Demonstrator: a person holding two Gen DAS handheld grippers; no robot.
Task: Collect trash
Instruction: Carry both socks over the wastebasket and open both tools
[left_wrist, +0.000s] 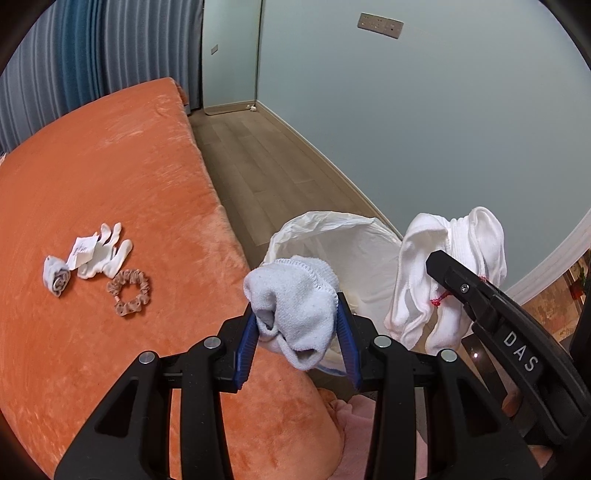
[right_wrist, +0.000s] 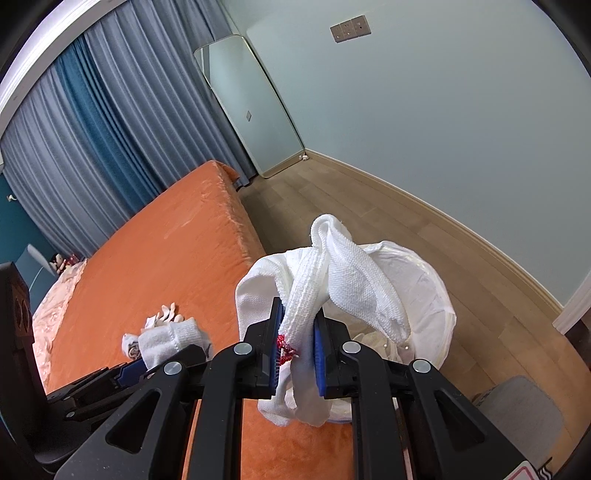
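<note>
A: Quick pass. Left gripper (left_wrist: 301, 328), what's it got?

B: Blue pads clamped on a balled pale grey sock (left_wrist: 291, 302), jaws partway apart because the bundle is thick. It hangs at the bed's edge, just short of the bin's near rim.

A: Right gripper (right_wrist: 297, 345)?

B: Nearly closed, pinching a pair of white socks (right_wrist: 332, 273) tied with a red thread (right_wrist: 284, 347). The loose ends droop below the pads, the cuffs flop over the top. The pair hangs in front of the bin mouth.

A: Bin?

B: Trash bin with a white plastic liner (left_wrist: 354, 243) on the wooden floor (left_wrist: 258, 166) beside the orange bed (left_wrist: 110, 166). Something pale already lies in the bottom, can't tell what.

A: So which step?

B: Carry to bin, I'd say. Both loads are lifted off the blanket, neither dropped yet.

A: Next move needs what?

B: Get each gripper over the liner opening, then spread the jaws. The right pair is closer, probably goes first. Dangling ends could snag the rim, so release well over the middle.

A: Anything left on the bed?

B: Yes. A rolled grey sock (left_wrist: 55, 277), a white glove with a paper tag (left_wrist: 99, 251), and a tan scrunchie (left_wrist: 129, 291), clustered close together, well apart from the bin. More trips, likely.
</note>
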